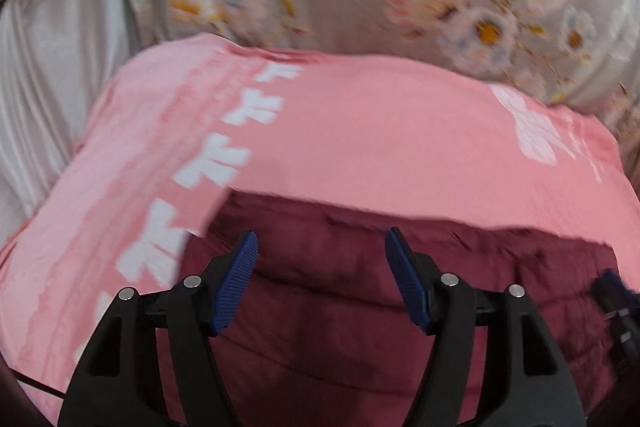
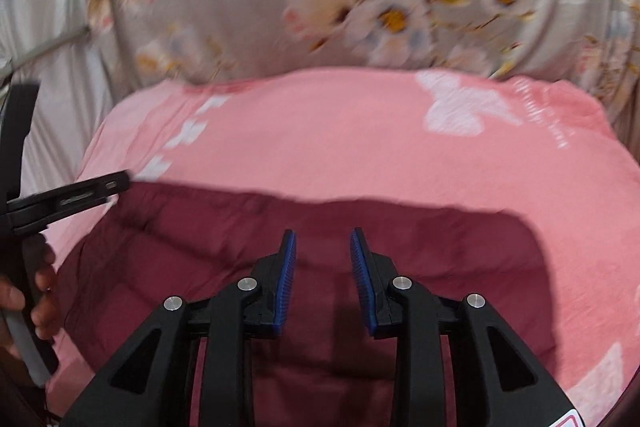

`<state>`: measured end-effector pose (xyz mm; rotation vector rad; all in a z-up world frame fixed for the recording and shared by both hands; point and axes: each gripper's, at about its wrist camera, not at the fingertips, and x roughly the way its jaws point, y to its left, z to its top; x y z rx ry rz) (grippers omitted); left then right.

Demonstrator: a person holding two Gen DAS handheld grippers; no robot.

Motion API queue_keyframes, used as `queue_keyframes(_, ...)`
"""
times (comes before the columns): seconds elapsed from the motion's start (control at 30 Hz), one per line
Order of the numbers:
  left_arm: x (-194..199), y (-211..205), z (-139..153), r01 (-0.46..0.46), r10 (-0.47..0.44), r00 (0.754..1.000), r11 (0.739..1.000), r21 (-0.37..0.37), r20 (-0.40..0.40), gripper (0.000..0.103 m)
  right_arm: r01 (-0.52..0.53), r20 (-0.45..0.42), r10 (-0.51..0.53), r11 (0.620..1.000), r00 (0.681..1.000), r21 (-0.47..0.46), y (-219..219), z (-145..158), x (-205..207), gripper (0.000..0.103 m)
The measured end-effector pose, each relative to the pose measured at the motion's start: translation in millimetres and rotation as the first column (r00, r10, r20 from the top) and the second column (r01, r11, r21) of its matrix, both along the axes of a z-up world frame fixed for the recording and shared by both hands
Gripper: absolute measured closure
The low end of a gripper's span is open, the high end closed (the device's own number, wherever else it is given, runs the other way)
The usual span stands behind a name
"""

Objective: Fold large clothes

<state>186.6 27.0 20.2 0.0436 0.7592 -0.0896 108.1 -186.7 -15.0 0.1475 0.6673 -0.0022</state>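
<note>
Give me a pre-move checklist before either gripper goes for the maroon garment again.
1. Left gripper open, nothing between its pads: ok.
2. Right gripper open, nothing held: ok, though its gap is narrower than the left's.
3. Maroon garment lying on the pink blanket, free of both grippers: ok.
4. Garment's far edge visible for a grasp: ok in the right wrist view; its near edge is hidden behind the grippers: cannot tell.
5. Garment smooth: not ok, creases show across it.
6. Sharp picture: not ok, both views are motion-blurred.
</note>
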Motion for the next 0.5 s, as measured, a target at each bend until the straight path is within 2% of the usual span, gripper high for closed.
queue_keyframes(0.1,-3,-23,-25,0.017,-0.016,0.999,0.999,0.029,-0.035,0.039,-0.008,-0.062,0.007,1.0,0.998,-0.012,16,-17,15,0.074)
queue_keyframes(0.17,0,-28,-37,0.005,-0.004,0.998,1.0,0.024,-0.062,0.039,0.005,-0.096,-0.007,1.0,0.995,-0.014,16,-27,28,0.078)
queue_keyframes(0.2,4,-28,-43,-0.007,0.009,0.997,1.0,0.023,-0.074,0.039,0.007,-0.104,-0.009,1.0,0.995,-0.011,15,-30,32,0.084)
queue_keyframes(0.23,6,-28,-46,-0.015,0.017,0.997,1.0,0.023,-0.081,0.039,0.009,-0.112,-0.01,1.0,0.994,-0.005,13,-33,36,0.096)
queue_keyframes(0.27,11,-28,-49,-0.023,0.025,0.996,1.0,0.021,-0.089,0.039,0.004,-0.126,-0.004,1.0,0.992,0.001,11,-37,41,0.1)
queue_keyframes(0.33,16,-25,-52,-0.038,0.039,0.994,0.999,0.01,-0.101,0.039,0.006,-0.134,-0.004,1.0,0.991,0.016,8,-40,50,0.101)
queue_keyframes(0.5,32,-27,-60,-0.069,0.07,0.991,0.998,0.014,-0.115,0.039,-0.003,-0.127,-0.002,0.999,0.992,-0.043,15,-45,71,0.102)
